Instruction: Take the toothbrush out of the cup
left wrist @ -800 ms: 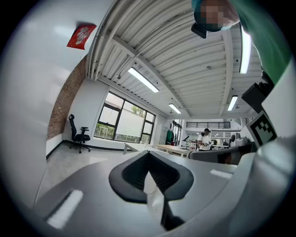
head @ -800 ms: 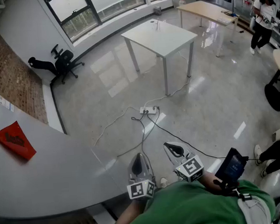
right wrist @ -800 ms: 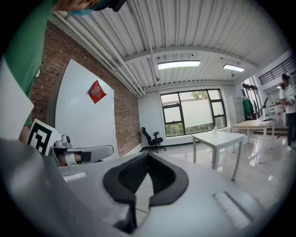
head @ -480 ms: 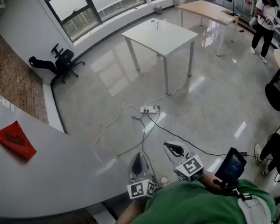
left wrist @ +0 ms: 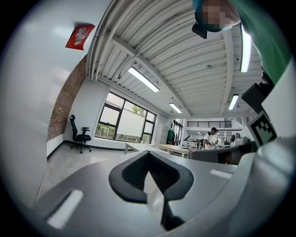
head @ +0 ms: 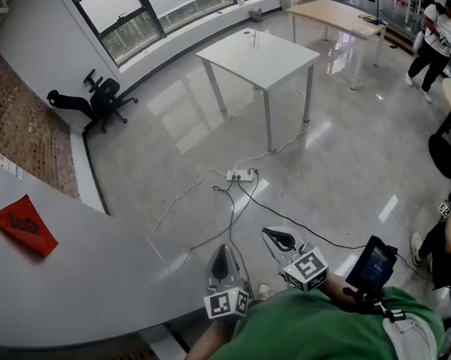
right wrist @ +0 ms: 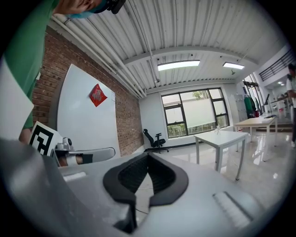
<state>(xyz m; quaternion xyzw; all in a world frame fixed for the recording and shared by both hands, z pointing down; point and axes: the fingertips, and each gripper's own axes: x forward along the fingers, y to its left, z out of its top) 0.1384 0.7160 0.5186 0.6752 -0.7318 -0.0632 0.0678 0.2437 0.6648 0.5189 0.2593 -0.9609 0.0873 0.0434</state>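
The person holds both grippers close in front of a green shirt (head: 298, 336), side by side and well apart from the task's thing. The left gripper (head: 223, 254) points out level over the floor (head: 347, 151). In the left gripper view its jaws (left wrist: 148, 159) are together at the tips with nothing between them. The right gripper (head: 274, 235) sits just beside it, and the right gripper view shows its jaws (right wrist: 148, 159) also closed tip to tip and empty. A small screen (head: 372, 267) is strapped near the right wrist.

The cup (head: 254, 41) stands on the white table (head: 267, 61) across the room, near that table's far corner. What stands in it shows only as a thin upright line, too small to make out further. In the right gripper view the cup (right wrist: 216, 131) is a tiny shape on the white table (right wrist: 226, 135), off to the right of the jaws.

A power strip (head: 239, 177) with cables lies on the floor between the grippers and the white table. An office chair (head: 100, 99) stands by the windows, a wooden table (head: 337, 15) lies beyond the white one, and a red paper (head: 22, 226) hangs on the white wall at the left. Another person (head: 433, 36) stands at the far right.
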